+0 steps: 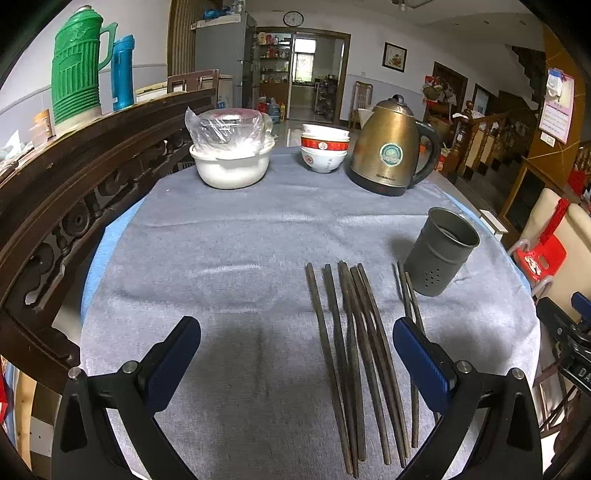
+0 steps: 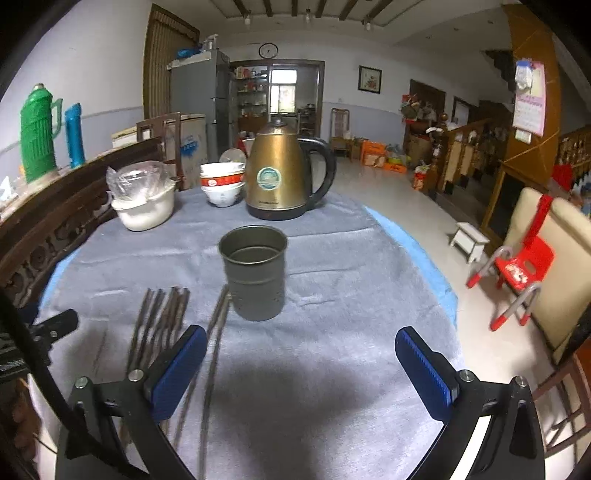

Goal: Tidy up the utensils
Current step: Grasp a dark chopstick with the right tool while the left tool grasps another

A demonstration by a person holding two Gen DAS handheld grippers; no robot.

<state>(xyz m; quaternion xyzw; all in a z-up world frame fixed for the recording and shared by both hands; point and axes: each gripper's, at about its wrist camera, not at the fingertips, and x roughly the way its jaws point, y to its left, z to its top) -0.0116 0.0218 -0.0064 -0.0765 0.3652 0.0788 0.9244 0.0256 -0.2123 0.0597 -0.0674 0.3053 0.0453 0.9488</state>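
A large room with a tiled floor, a wall clock (image 1: pixel 293 18) and a grey refrigerator (image 2: pixel 201 99) lies behind a round counter (image 1: pixel 240 236) covered by a grey cloth over a blue one. Along the counter's far edge stand three things: a white basin (image 1: pixel 232 164) holding plastic-wrapped bowls, a stack of red-and-white bowls (image 1: pixel 324 147), and a brass-coloured electric kettle (image 1: pixel 393 151) with a black handle. A carved dark wooden rail (image 1: pixel 74 192) runs along the counter's left edge, with a green thermos (image 1: pixel 75 66) and a blue flask (image 1: pixel 123 72) on the ledge behind it. A red child's chair (image 2: pixel 517 269) stands on the floor beyond the right edge.

The grey metal holder (image 1: pixel 441 251), a cup with small holes near its base, stands upright toward the counter's right edge and looks empty from what the right wrist view shows. Chopsticks (image 1: pixel 351 350) lie flat on the cloth just left of it: a bundle of five close together, some crossing, and a pair (image 1: pixel 410 295) lying nearer the holder, seven in all.

The left claw (image 1: pixel 295 354) hangs released over the near edge, its fingers wide apart, the right finger over the separate pair. The right claw (image 2: pixel 301 365) is likewise spread wide and grasps nothing, over bare cloth in front of the holder.
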